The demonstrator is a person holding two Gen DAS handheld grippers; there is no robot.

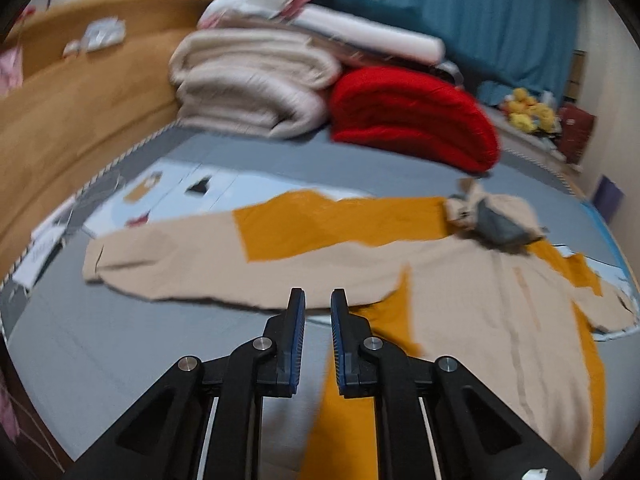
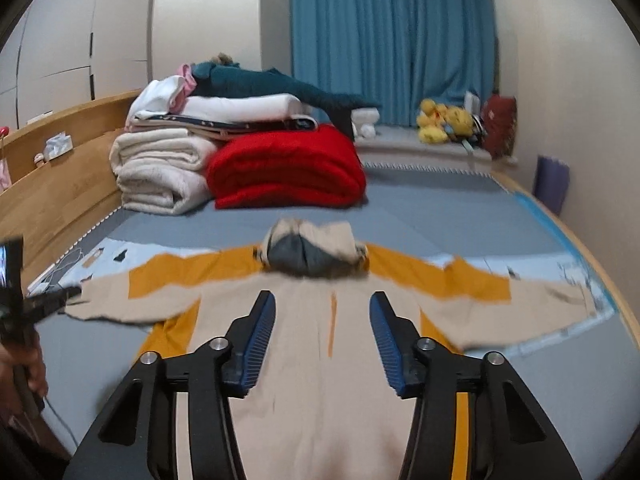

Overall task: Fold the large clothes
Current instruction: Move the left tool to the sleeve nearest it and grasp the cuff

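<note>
Left wrist view: the left gripper [image 1: 318,304] hangs over the grey bed [image 1: 120,344], jaws a narrow gap apart with nothing between them. Just ahead lies the beige and mustard hooded garment [image 1: 328,264], spread flat, one sleeve [image 1: 168,264] stretched left, the hood [image 1: 492,216] bunched to the right. Behind it sit a folded cream blanket [image 1: 256,88] and a red blanket [image 1: 412,116]. The picture is too blurry to read any writing.

Right wrist view: the right gripper [image 2: 322,312] floats above the garment's body [image 2: 320,360], jaws wide apart and empty. Both sleeves lie straight out, hood [image 2: 312,248] at the far end. Yellow plush toys [image 2: 444,120] sit by the blue curtain [image 2: 392,36]. No readable labels.
</note>
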